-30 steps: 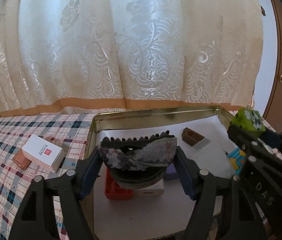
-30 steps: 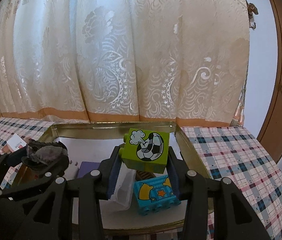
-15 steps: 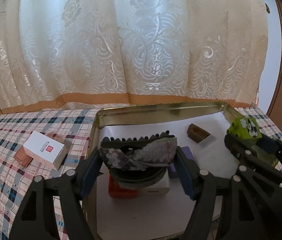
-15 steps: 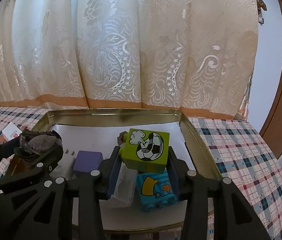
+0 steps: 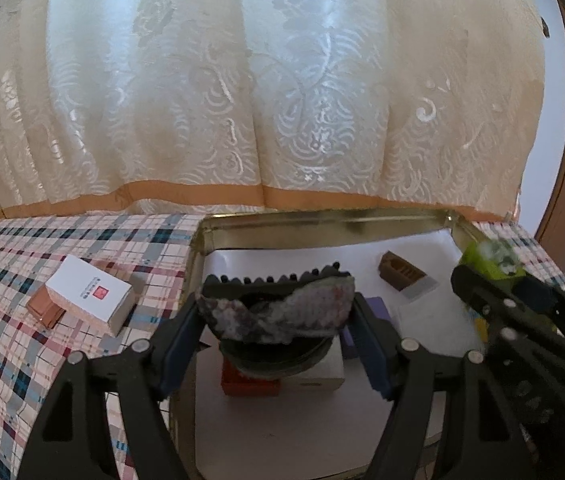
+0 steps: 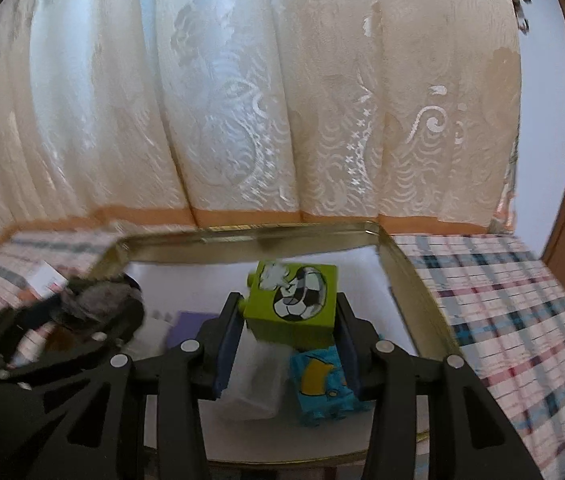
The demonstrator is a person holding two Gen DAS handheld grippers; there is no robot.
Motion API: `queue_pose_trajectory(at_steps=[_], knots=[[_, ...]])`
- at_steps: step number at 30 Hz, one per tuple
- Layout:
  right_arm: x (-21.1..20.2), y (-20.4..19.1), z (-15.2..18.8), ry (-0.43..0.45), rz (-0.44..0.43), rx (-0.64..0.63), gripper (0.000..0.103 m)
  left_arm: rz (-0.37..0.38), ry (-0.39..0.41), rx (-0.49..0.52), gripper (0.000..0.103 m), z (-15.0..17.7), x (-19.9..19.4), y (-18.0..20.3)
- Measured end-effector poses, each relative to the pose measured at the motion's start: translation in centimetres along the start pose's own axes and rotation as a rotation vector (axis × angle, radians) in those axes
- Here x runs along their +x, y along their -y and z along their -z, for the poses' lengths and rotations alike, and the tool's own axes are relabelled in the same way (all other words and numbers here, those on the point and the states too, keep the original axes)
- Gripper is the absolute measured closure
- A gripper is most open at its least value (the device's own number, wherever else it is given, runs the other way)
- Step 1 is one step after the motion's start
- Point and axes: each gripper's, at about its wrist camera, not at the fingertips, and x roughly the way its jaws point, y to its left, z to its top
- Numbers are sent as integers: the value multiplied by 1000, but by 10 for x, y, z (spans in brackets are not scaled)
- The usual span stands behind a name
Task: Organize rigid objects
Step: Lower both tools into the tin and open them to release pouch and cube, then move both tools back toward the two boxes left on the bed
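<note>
My left gripper (image 5: 278,316) is shut on a dark hair claw clip (image 5: 278,312) with a mottled grey band, held above the left part of the gold tin tray (image 5: 322,220). It also shows at the left of the right wrist view (image 6: 94,300). My right gripper (image 6: 288,328) is shut on a green block with a football picture (image 6: 294,304), held above the tray (image 6: 242,240). That block shows blurred at the right of the left wrist view (image 5: 490,260).
In the tray lie a brown block (image 5: 398,272), a purple block (image 6: 190,324), a red block (image 5: 250,384), a white box (image 5: 322,368), a blue block (image 6: 322,384) and a clear bag (image 6: 258,376). A white box (image 5: 90,292) lies on the plaid cloth, left of the tray.
Both grippers have kept their hold and moved forward over the tray. The right wrist view is now blurred from motion, and the green block sits farther into the tray.
</note>
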Motion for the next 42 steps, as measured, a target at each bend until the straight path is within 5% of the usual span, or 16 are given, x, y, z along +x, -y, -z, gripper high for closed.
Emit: queue_pose_trajectory(at_steps=[2,5,7,10,21,31,34,42], knots=[[-6,2,-2,29,0,19,48,10,-2,-21,27,-2,-2,-3],[-19,8,-4,97,37,46,30,-26,47,-50,4,-4,-11,-9],[-27,15,-5,140,25,88,18,-28,81,-53,0,-4,-19,-11],[-36,17,-5,185,17,115,17,3,95,-54,0,-5,-26,-13],[-42,9,3,213,90,121,17,-62,113,-22,0,-6,-33,-22],[-56,6,9,338,73,134,17,-191,145,67,0,2,-47,-51],[-55,2,10,339,63,132,17,-253,171,69,0,4,-50,-69],[-53,6,14,319,47,185,17,-265,171,37,0,11,-51,-99]])
